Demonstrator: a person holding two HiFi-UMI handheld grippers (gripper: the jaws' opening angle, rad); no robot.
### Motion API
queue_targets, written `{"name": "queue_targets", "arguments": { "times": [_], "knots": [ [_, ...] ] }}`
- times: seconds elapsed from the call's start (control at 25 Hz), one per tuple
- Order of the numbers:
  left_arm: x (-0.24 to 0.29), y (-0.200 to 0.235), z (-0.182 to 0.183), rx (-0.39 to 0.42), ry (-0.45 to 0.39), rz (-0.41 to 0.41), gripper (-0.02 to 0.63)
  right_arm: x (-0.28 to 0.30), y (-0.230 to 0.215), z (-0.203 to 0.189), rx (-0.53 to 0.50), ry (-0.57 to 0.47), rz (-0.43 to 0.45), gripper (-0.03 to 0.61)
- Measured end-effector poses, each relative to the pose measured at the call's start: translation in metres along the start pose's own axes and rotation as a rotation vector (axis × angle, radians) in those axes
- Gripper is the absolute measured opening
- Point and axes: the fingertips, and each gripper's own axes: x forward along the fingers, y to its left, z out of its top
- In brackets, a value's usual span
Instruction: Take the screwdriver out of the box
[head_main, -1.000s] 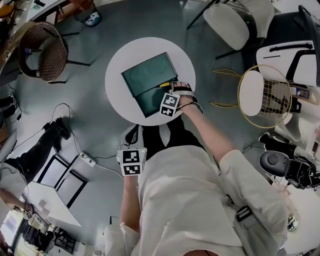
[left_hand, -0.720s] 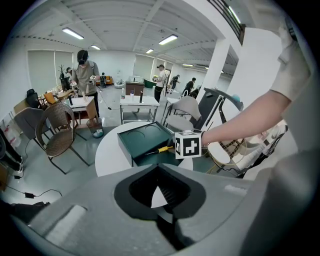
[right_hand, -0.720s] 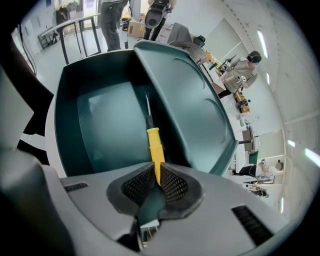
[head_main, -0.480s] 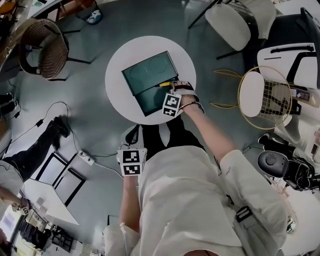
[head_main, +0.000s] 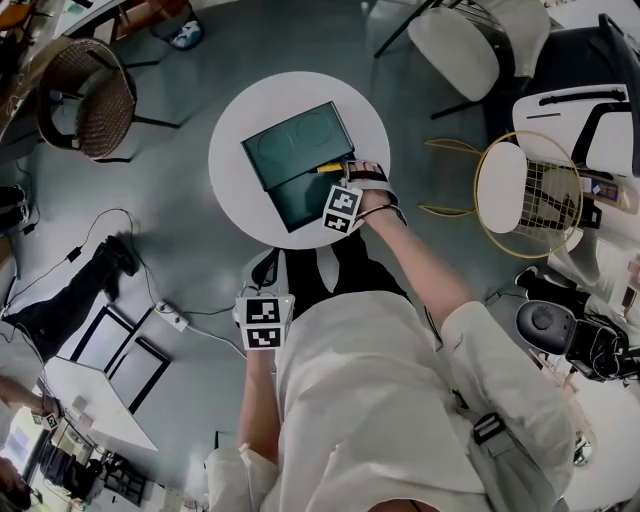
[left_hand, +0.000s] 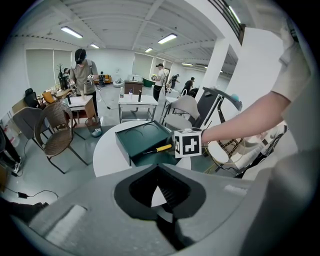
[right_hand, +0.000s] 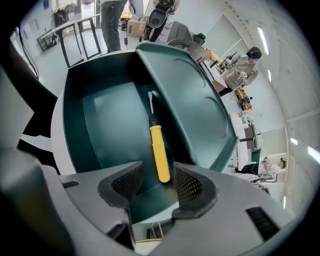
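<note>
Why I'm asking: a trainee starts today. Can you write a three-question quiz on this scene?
1. True or false: the screwdriver lies inside the open box.
2. The table under the box is: A round, B square, C triangular.
3. Fill in: the screwdriver's handle is coloured ____.

Key: 1 true; 2 A; 3 yellow.

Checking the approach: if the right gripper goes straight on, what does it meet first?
Probably the screwdriver handle in the box; the right gripper is opening its jaws, the handle's end between their tips. Depth unclear.
</note>
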Motion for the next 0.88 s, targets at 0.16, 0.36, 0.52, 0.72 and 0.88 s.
{"name": "queue_targets", "arguments": {
  "times": [0.16, 0.36, 0.52, 0.72, 0.88],
  "knots": [
    [-0.002, -0.001, 0.001, 0.003, -0.001, 0.0, 0.009, 0.007, 0.006, -0.003, -0.006, 0.024, 0.046, 0.19],
    [-0.007, -0.001, 0.0, -0.004, -0.002, 0.005, 0.009, 0.012, 0.004, -0.004, -0.035, 0.034, 0.04, 0.115],
    [-0.011, -0.001, -0.003, -0.013, -0.006, 0.01, 0.009, 0.014, 0.009, -0.004, -0.066, 0.041, 0.052, 0.09],
    [-0.013, -0.001, -0.005, -0.022, -0.013, 0.021, 0.009, 0.012, 0.014, -0.003, -0.073, 0.032, 0.057, 0.083],
    [-0.016, -0.001, -0.004, -0.028, -0.022, 0.031, 0.009, 0.004, 0.016, -0.002, -0.091, 0.024, 0.062, 0.077]
  ]
}}
